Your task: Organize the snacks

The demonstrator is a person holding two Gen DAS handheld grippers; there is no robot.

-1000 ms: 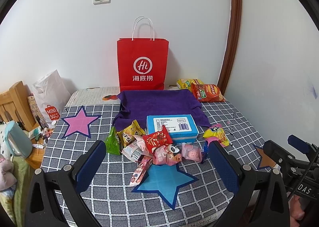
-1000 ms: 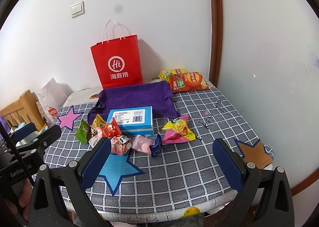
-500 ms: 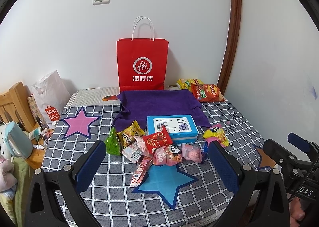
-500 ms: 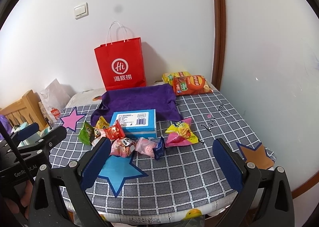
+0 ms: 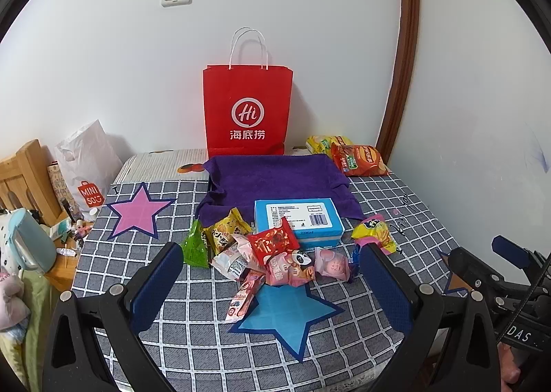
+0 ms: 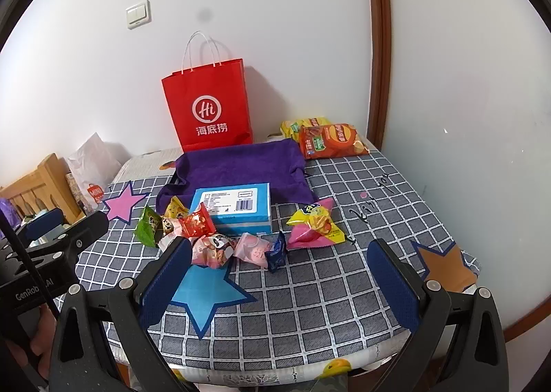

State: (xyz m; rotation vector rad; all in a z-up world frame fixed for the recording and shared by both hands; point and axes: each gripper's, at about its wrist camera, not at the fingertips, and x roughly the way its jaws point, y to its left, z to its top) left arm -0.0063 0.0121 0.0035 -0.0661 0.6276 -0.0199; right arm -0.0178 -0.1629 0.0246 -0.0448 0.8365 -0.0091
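Note:
Several small snack packets [image 5: 272, 254] lie in a heap on the checked tablecloth [image 5: 172, 340], in front of a blue box [image 5: 298, 221] that rests on the edge of a purple cloth [image 5: 275, 175]. A yellow and pink packet [image 6: 315, 225] lies to the right of the box. My left gripper [image 5: 270, 282] is open and empty, above the near table edge, short of the heap. My right gripper [image 6: 279, 280] is open and empty, to the right of the left one. Both chip bags [image 6: 327, 140] lie at the back right.
A red paper bag [image 5: 248, 109] stands against the wall behind the purple cloth. Paper stars are stuck on the tablecloth: pink [image 5: 137, 213], blue [image 5: 286, 313], brown [image 6: 444, 263]. A wooden chair [image 5: 24, 182] and a white shopping bag [image 5: 86, 168] stand left of the table.
The right wrist view has shifted a little, with the table scene sitting slightly higher and closer. The left gripper has hardly moved. Both grippers stay open.

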